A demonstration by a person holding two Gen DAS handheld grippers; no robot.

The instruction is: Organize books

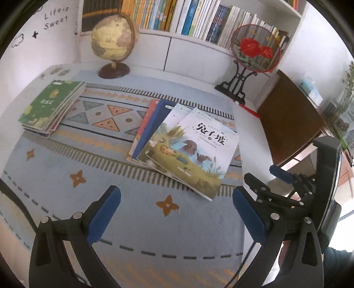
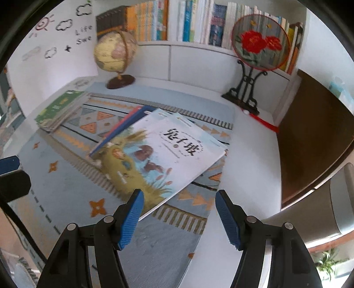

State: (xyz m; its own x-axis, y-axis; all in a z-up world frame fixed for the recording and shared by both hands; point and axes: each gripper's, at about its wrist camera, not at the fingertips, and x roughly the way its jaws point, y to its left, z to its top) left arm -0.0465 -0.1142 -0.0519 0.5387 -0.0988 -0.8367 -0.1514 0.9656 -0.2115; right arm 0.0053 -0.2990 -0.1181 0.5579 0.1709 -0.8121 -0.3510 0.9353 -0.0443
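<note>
Right tool [image 2: 179, 212] stands well open and empty, poised just short of the near corner of the fanned books [image 2: 159, 152]; left tool [image 1: 177, 212] is likewise wide open, holding nothing. The fanned books lie askew on the patterned mat [image 2: 73, 195], well apart from the green stack [image 1: 50, 104]. Recommended: slide one pad under the top book's overhanging corner, close squarely, lift without dragging the lower copies. Behind the fanned books stand a globe [image 1: 112, 42], a fan ornament [image 1: 254, 48] and a filled bookshelf [image 1: 188, 17] on the white surface [image 2: 247, 155].
</note>
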